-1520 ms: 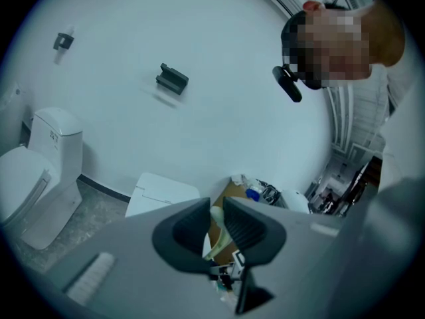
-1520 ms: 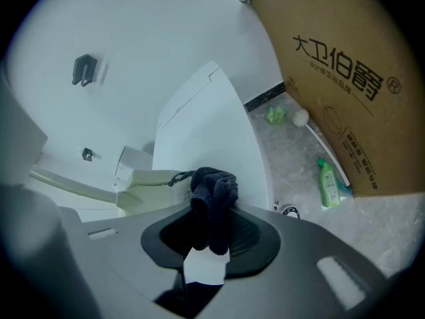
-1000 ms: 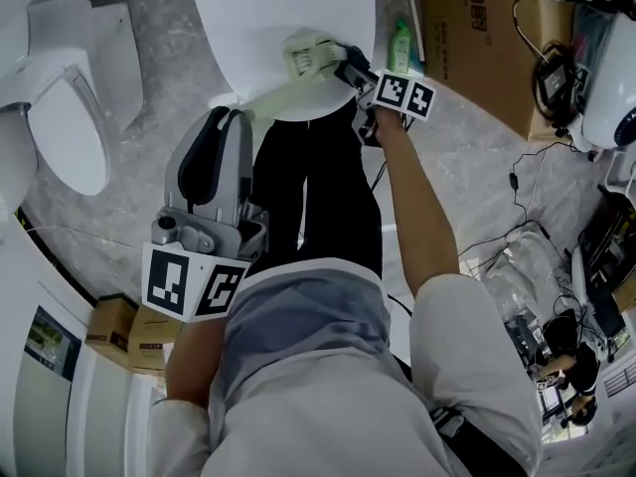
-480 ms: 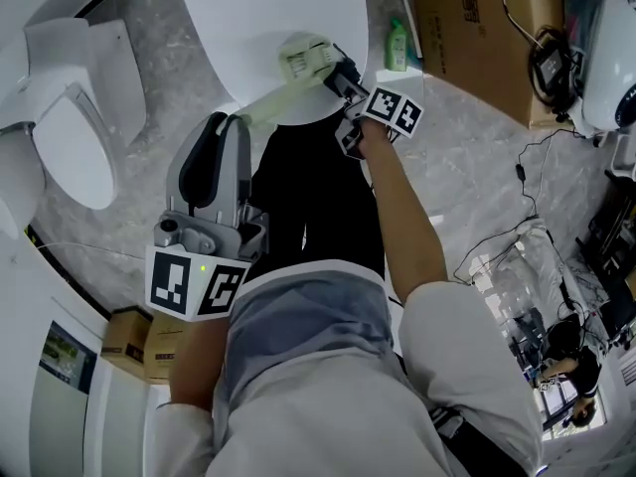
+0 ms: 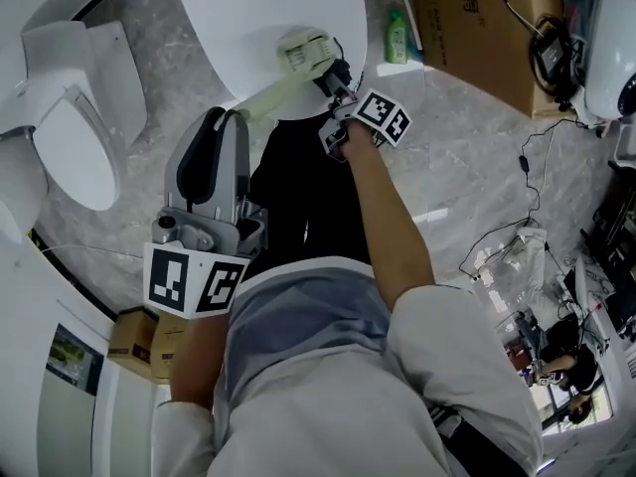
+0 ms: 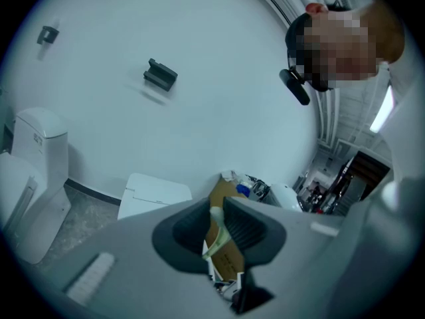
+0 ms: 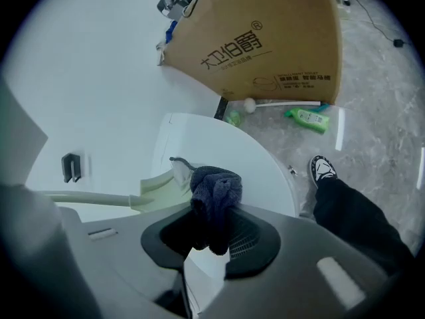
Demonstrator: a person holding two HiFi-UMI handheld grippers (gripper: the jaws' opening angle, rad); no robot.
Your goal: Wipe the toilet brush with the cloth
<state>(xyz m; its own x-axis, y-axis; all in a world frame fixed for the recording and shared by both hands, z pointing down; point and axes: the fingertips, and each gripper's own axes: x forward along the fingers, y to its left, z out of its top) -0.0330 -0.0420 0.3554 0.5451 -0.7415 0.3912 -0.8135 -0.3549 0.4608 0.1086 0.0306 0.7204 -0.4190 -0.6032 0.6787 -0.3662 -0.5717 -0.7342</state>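
Note:
The toilet brush is pale green; its handle point(image 5: 270, 94) slants up from my left gripper point(image 5: 231, 117) to the flat head point(image 5: 301, 52), over the white rounded fixture point(image 5: 248, 8). The left gripper view shows the jaws shut on the thin green handle point(image 6: 216, 234). My right gripper point(image 5: 335, 79) is shut on a dark blue cloth point(image 7: 215, 190), bunched between its jaws. The cloth sits right beside the brush head point(image 7: 161, 181), at its right edge; whether they touch I cannot tell. The handle point(image 7: 86, 198) runs off to the left in the right gripper view.
A white toilet point(image 5: 60, 137) stands at the left. A big cardboard box point(image 5: 467, 28) and a green bottle point(image 5: 398, 40) lie on the marble floor behind. Cables and equipment point(image 5: 556, 58) crowd the right side. The person's dark trouser legs point(image 5: 308, 197) are below the grippers.
The right gripper with the cloth has slid left and a little up along the brush head. The left gripper holds the handle in the same place.

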